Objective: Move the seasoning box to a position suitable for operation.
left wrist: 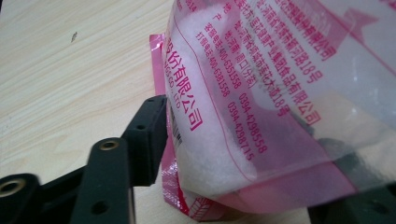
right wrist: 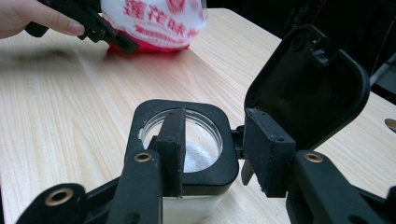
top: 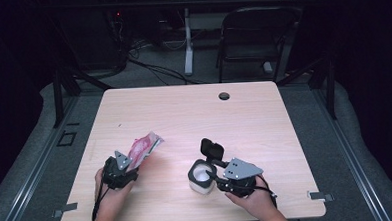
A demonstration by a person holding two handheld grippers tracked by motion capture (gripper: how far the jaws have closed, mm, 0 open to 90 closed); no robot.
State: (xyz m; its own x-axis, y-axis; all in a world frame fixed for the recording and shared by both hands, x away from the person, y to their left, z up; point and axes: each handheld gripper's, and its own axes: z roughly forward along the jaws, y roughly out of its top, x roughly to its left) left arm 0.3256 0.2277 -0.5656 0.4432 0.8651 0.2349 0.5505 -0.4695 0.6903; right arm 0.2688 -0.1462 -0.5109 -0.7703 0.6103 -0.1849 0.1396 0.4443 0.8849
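Note:
A clear bag printed in pink, holding white grains, rests on the table at the front left. My left gripper is open around its lower end. One black finger stands at the bag's sealed edge and the other is mostly hidden behind it. A white square jar with a black rim stands at the front middle, its hinged black lid raised. White grains lie inside. My right gripper is open, one jaw over the jar's mouth, the other outside by the hinge.
The light wooden table has a cable hole near its far edge. A black folding chair and a white desk leg stand beyond it. Metal brackets sit at the front corners. Both hands rest near the front edge.

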